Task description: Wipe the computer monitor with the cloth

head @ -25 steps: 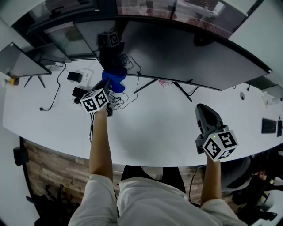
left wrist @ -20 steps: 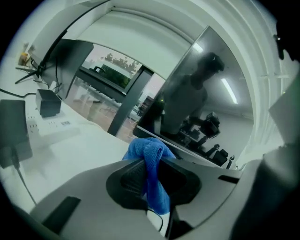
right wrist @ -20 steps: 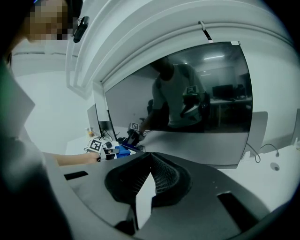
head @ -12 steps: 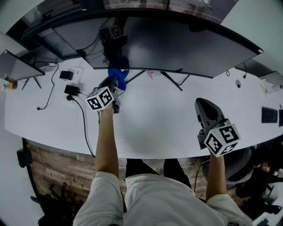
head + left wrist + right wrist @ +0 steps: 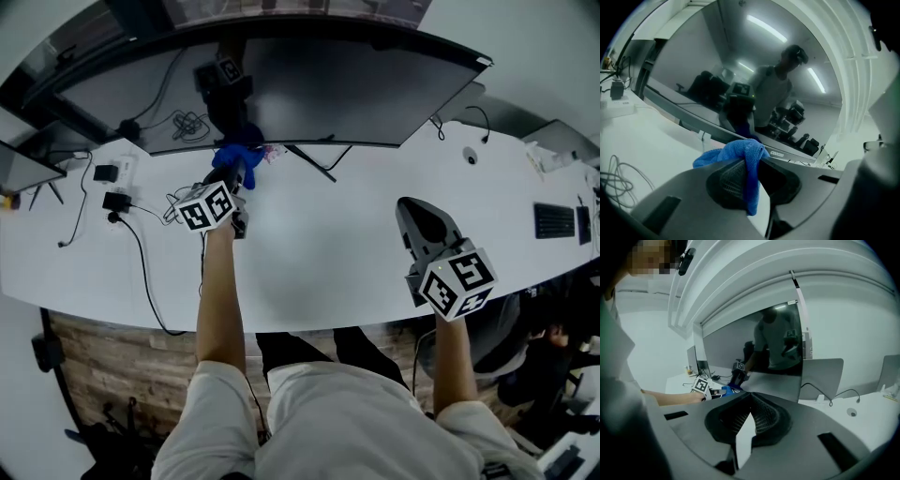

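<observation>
A wide curved dark monitor [image 5: 347, 89] stands along the back of the white desk [image 5: 319, 253]; it also fills the left gripper view [image 5: 740, 70] and appears in the right gripper view [image 5: 754, 348]. My left gripper [image 5: 236, 172] is shut on a blue cloth [image 5: 240, 159], held close to the monitor's lower edge near its left part. The cloth [image 5: 743, 164] hangs pinched between the jaws, just short of the bezel. My right gripper [image 5: 419, 221] hovers over the desk at the right, jaws together, holding nothing [image 5: 749, 420].
Cables [image 5: 141, 253], a power strip [image 5: 117, 173] and adapters lie on the desk at the left. The monitor's stand legs [image 5: 314, 161] spread behind the cloth. A keyboard [image 5: 553, 220] sits at the far right, and a second screen [image 5: 19, 169] at the far left.
The left gripper with the cloth has stayed by the monitor's lower edge while my head view shifted right. The right gripper has kept its place over the desk.
</observation>
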`<state>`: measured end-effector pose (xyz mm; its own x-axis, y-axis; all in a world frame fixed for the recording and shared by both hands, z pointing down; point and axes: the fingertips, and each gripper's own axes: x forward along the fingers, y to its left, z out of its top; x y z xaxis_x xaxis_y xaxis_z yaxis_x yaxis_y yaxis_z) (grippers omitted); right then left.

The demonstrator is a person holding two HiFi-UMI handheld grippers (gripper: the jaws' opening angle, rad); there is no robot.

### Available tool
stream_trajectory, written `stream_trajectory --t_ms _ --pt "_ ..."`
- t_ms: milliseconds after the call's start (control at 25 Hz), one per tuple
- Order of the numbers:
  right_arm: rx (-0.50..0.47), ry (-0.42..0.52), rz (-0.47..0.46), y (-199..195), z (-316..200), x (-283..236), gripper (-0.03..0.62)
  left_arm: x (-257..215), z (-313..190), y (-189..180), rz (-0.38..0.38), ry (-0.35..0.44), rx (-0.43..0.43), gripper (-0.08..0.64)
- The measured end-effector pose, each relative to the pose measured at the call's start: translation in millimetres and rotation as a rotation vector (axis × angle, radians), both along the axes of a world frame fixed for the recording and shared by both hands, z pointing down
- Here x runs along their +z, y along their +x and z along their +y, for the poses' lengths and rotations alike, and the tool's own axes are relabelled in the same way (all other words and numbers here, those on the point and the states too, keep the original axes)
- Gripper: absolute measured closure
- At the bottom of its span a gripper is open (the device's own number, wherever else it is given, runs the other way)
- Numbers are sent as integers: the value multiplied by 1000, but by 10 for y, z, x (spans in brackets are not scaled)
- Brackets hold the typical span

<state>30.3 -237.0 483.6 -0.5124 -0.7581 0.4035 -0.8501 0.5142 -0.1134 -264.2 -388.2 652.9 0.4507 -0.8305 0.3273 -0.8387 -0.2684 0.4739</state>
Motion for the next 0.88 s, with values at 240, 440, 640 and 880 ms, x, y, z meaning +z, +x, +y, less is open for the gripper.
stream_trajectory --t_ms 240,440,640,880 --pt "51 -8 -4 518 0 -2 578 4 13 882 -9 -13 98 485" --pt "88 3 -15 981 -37 -33 578 -7 11 1654 13 -12 169 485" --pt "134 1 -30 1455 -44 -35 578 -60 29 2412 16 -24 241 485" --pt "168 13 -46 1909 11 -43 578 -90 44 3146 36 -21 308 485"
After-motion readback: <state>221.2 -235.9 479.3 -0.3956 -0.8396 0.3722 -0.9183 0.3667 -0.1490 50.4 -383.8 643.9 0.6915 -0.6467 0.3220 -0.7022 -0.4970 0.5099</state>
